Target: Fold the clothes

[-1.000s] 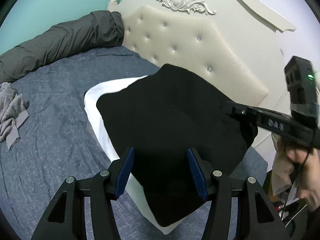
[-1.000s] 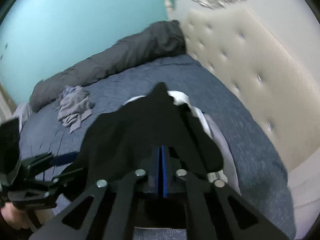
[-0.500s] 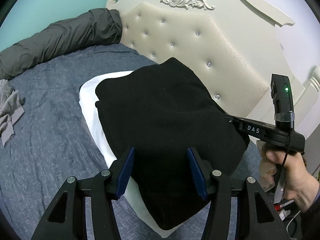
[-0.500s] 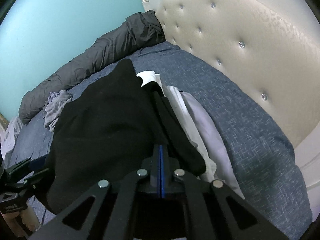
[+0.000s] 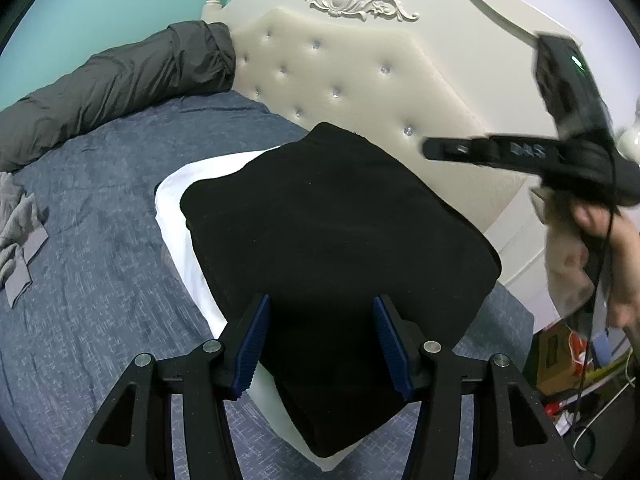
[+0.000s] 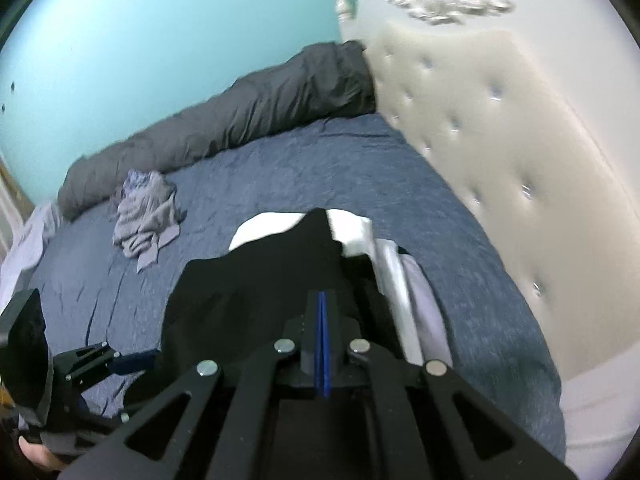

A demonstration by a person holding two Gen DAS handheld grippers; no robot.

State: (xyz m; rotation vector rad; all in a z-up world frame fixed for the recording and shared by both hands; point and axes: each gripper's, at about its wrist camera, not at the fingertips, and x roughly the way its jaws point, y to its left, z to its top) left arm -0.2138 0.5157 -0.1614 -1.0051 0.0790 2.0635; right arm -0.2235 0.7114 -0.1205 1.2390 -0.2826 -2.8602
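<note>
The left gripper [image 5: 320,340] hangs with its two blue-padded fingers [image 5: 252,346] spread wide and nothing between them, just above the near edge of the folded black fabric garment [image 5: 332,232], which lies flat beneath it on the bed. The right gripper [image 6: 322,340] has its blue pads pressed together; from its own camera the black garment fills the space right ahead of the tips, but whether any cloth is pinched cannot be told, and in the left wrist view this gripper [image 5: 448,148] is raised above the garment's far right corner, apart from it, held by a hand [image 5: 616,248]. One black garment tops a stack: under it one folded white cloth [image 5: 180,216] juts out on the left, and the right wrist view shows a pale lilac folded layer [image 6: 424,304] along the stack's right side. The stack sits on the dark blue textured bedspread [image 5: 100,264]. Farther left one crumpled grey garment [image 6: 146,212] lies well apart from the stack. Beyond runs one long dark grey rolled duvet [image 5: 120,84] against the turquoise wall [image 6: 160,32], meeting the cream button-tufted headboard [image 5: 352,72].
</note>
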